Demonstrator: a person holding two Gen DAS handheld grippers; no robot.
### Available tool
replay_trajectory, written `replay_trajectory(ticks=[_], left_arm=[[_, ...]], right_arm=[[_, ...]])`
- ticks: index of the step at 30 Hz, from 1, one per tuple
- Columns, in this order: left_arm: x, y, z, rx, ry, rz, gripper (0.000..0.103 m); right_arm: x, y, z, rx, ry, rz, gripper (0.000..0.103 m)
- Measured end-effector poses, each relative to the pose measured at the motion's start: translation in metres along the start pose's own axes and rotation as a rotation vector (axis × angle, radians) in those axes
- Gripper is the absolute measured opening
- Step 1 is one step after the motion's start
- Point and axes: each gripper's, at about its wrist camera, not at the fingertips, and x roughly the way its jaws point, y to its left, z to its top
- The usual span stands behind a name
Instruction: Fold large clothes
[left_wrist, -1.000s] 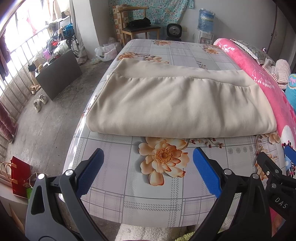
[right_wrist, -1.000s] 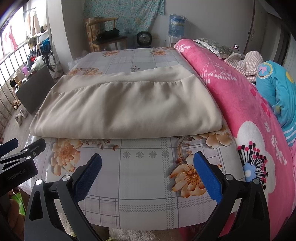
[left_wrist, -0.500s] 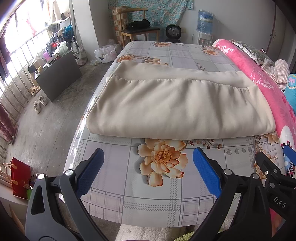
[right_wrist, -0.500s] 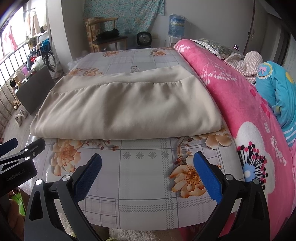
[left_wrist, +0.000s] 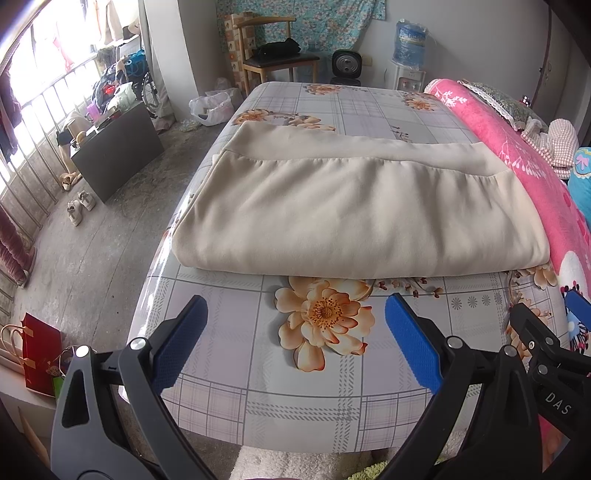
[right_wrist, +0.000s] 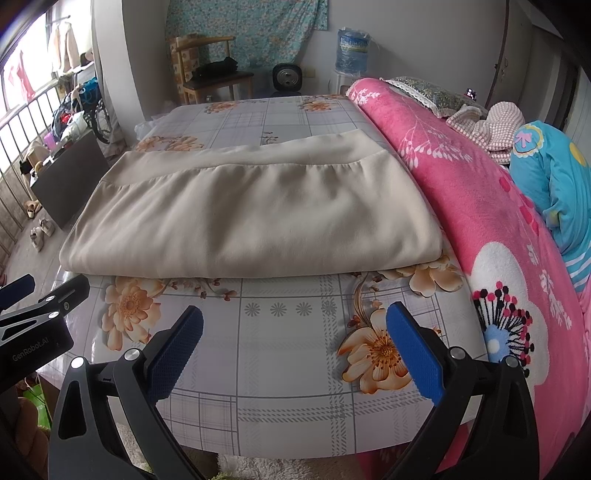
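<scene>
I am looking at one beige folded cloth (left_wrist: 354, 218) lying on the bed (left_wrist: 332, 398), filling the middle of both frames. Its long axis is running left to right across the frame, with the rounded fold edge facing me and a flatter band of the same cloth showing along the far side. In the right wrist view the cloth (right_wrist: 255, 221) is sitting just beside one pink blanket (right_wrist: 491, 206), which is running along the right side of the frame; whether they are touching I cannot tell.

I am holding two grippers. The left gripper (left_wrist: 295, 339) is hovering at the lower centre of its frame over the flowered sheet, its two blue fingers (left_wrist: 181, 343) standing wide apart and gripping nothing. The right gripper (right_wrist: 293, 341) is doing the same at the lower centre of its own frame, fingers (right_wrist: 413, 354) wide and empty. Both are sitting short of the cloth's near edge, not touching it.

At the top of the frame I am counting one wooden chair (left_wrist: 280, 59) with something dark lying on its seat, one small black fan (left_wrist: 346, 66) and one blue water bottle (left_wrist: 410, 44) standing on a white dispenser. One white plastic bag (left_wrist: 210, 107) is sitting on the floor at the upper left, its contents unclear, and one red paper bag (left_wrist: 38, 354) is standing at the lower left.
</scene>
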Motion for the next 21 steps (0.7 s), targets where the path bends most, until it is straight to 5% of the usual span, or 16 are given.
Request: replay_trajectory(ticks=[21], left_arm=[[-0.001, -0.0001, -0.0001, -0.001, -0.002, 0.001, 0.093]], right_arm=[[-0.0013, -0.0018, -0.0001, 0.004, 0.002, -0.001, 0.097]])
